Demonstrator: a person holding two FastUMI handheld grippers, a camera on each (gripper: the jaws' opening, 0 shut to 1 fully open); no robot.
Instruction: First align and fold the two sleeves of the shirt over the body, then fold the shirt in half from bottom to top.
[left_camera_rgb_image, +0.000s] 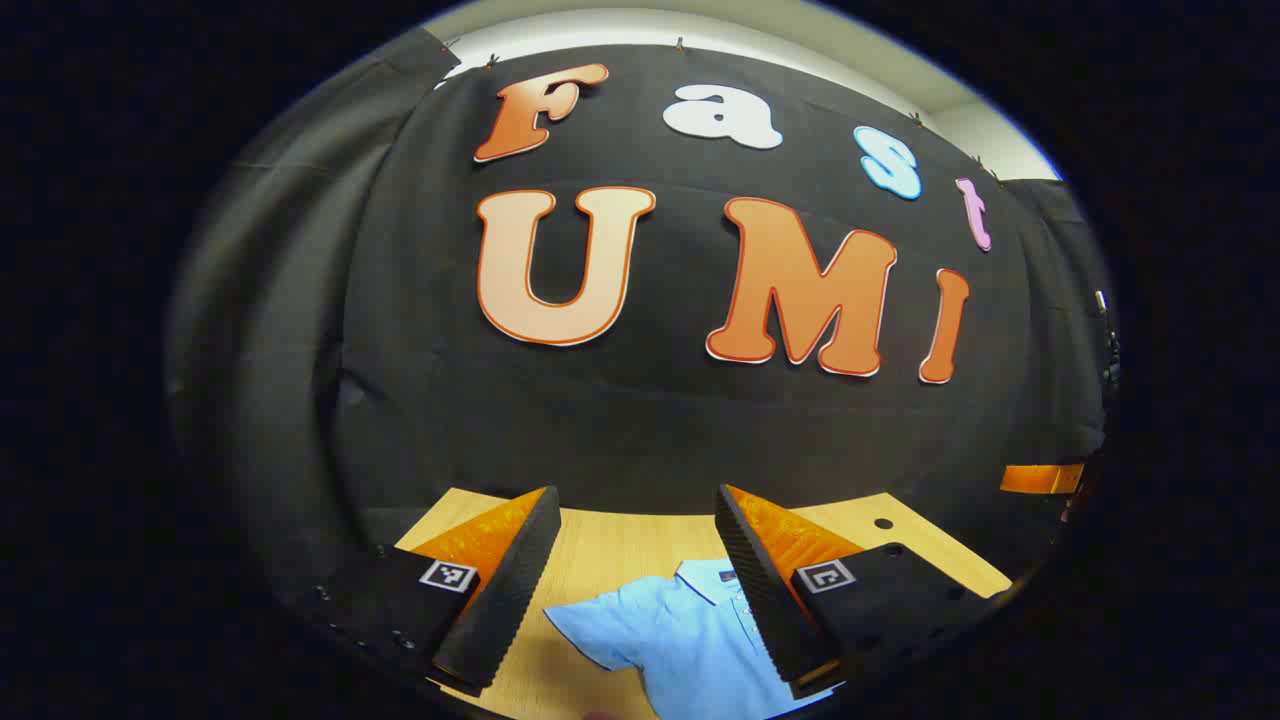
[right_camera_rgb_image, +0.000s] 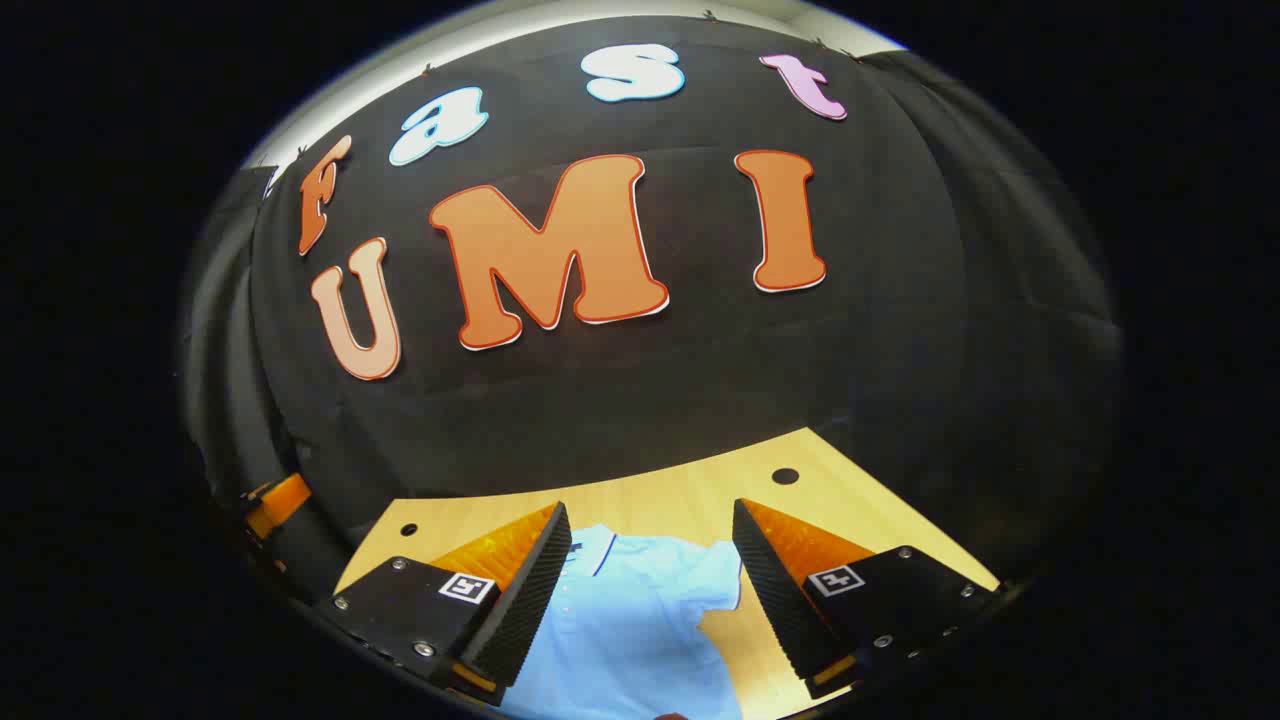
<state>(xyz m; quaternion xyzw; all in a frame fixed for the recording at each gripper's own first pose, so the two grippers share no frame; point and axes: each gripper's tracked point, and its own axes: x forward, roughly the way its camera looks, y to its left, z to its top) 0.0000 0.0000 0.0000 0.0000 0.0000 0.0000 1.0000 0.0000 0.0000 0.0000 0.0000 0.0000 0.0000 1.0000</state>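
Shirt (left_camera_rgb_image: 690, 640) lies seemingly flat, lower body cut off.

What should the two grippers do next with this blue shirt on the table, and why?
Probably lower each gripper onto the sleeve ahead of it. The shirt lies flat on the table, collar away, with both short sleeves spread out and neither folded over the body. The left gripper and the right gripper both hang open above it, holding nothing, so gripping the sleeves seems the first step.
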